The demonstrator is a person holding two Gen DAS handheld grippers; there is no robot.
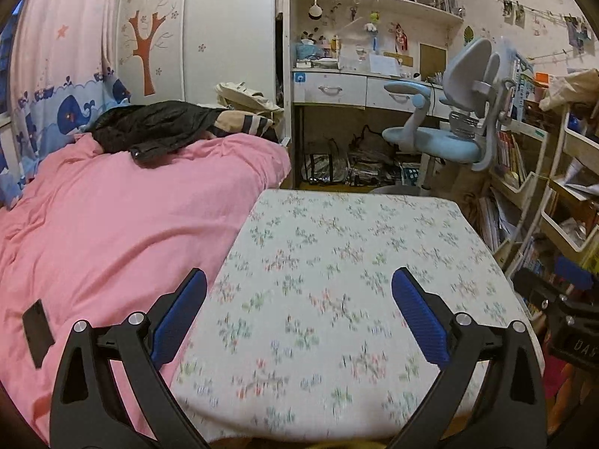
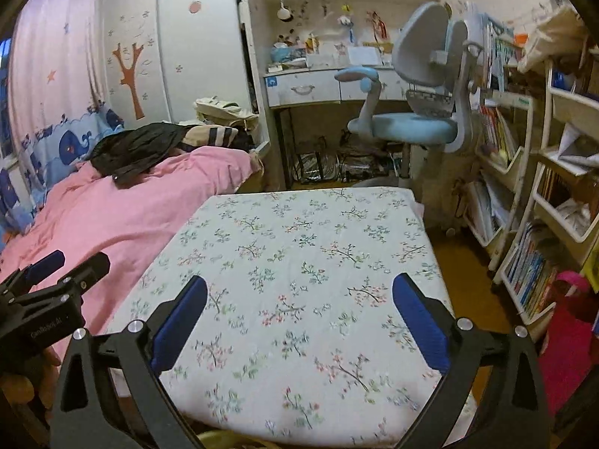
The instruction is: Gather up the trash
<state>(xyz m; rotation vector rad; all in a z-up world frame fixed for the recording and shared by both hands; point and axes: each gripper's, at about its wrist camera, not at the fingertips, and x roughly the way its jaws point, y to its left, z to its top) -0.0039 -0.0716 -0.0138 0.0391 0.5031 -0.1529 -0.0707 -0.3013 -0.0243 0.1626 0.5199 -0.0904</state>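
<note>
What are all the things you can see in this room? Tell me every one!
flowered table: one, white with small sprigs, in front of both tongs
pink bedcover: one, pink, on the bed left of the table
black jacket: one, black, lying at the far end of the bedcover
dark flat object: one, black, on the bedcover near the camera; cannot tell what it is
desk chair: one, blue and grey, beyond the table by the desk
desk: one, white with drawers, against the far wall
bookshelves: several, white, on the right, full of books
whale curtain: one, pink and blue, far left
left tongs: one pair, black with blue pads, open, empty
right tongs: one pair, black with blue pads, open, empty
</note>
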